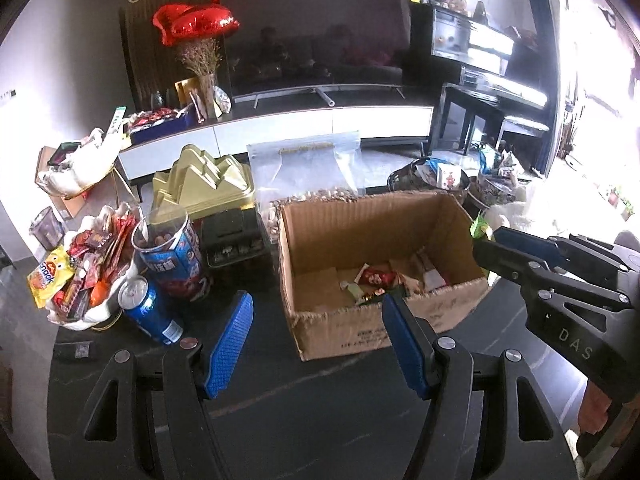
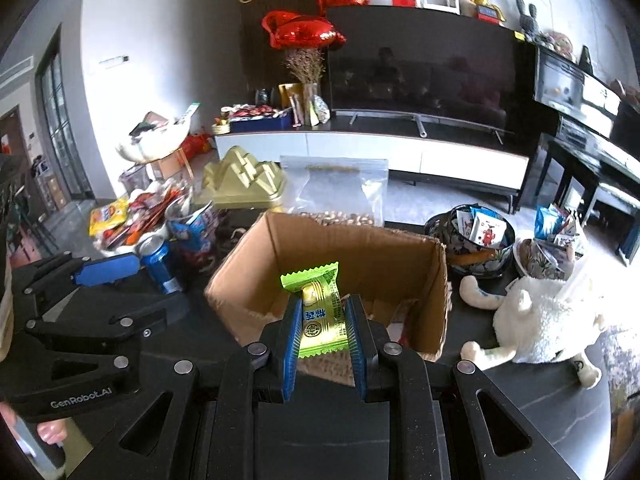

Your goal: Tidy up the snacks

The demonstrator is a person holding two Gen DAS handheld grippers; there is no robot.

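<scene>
Your right gripper (image 2: 322, 322) pinches a green snack packet (image 2: 320, 308) above the box (image 2: 436, 280) ahead. Release it well past the near rim; your left gripper (image 1: 316, 340) gapes empty

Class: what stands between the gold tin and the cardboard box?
In both views, a clear bag of nuts stands between gold tin and cardboard box.

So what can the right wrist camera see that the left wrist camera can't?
Only the right wrist view shows the whole green snack packet pinched in the right tool, plus the white plush toy. Only the left wrist view shows the snacks lying at the bottom of the cardboard box and the open, empty left tool. Both show the box, the blue can, the gold tin and the TV.
</scene>
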